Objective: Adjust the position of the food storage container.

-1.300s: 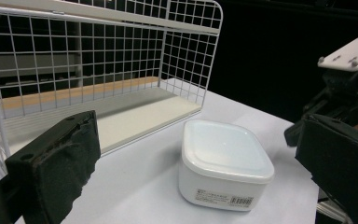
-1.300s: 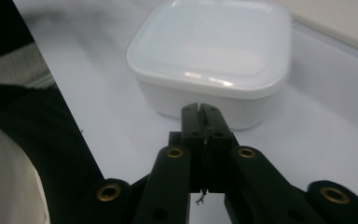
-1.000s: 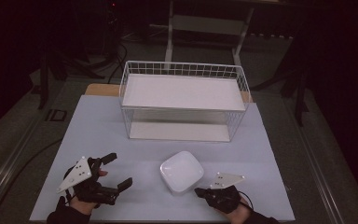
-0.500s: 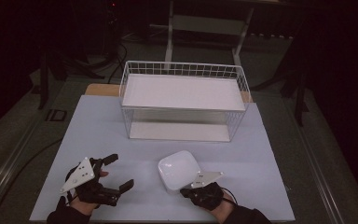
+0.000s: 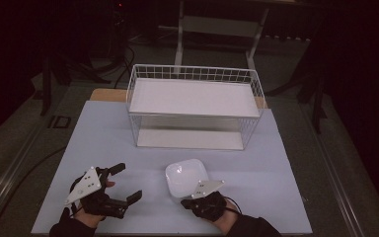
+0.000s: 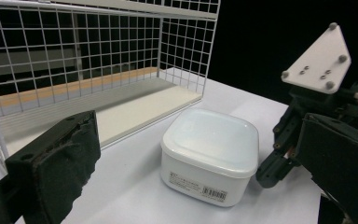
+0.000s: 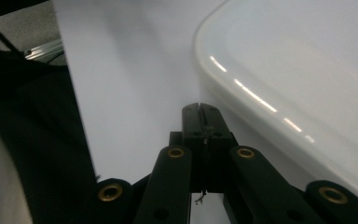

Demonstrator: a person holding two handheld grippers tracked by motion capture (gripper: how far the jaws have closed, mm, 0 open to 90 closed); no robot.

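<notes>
A white lidded plastic container [image 5: 186, 177] sits on the pale counter [image 5: 286, 168] close to the near edge, about midway between the left and right edges. Its lid is on, and in the left gripper view a barcode label shows on the side wall of the container [image 6: 209, 156].

Behind it, toward the far edge, stands a white wire basket rack [image 5: 193, 111] with a flat white shelf on top and a second board at its base; the rack [image 6: 74, 70] rises close behind the container in the left gripper view.

The left gripper [image 5: 128, 181] lies near the near-left corner of the counter, held in a gloved hand [image 5: 86, 205], its jaws spread wide with nothing between them. It sits well apart from the container.

The right gripper [image 5: 187, 200] is at the near edge, just beside the container's near right corner, held in the other gloved hand [image 5: 209, 206]. In the right gripper view its jaws are pressed together at the tips [image 7: 200, 109], gripping nothing, with the container's rounded edge [image 7: 298, 84] immediately to one side. Whether the gripper touches the container cannot be told.
</notes>
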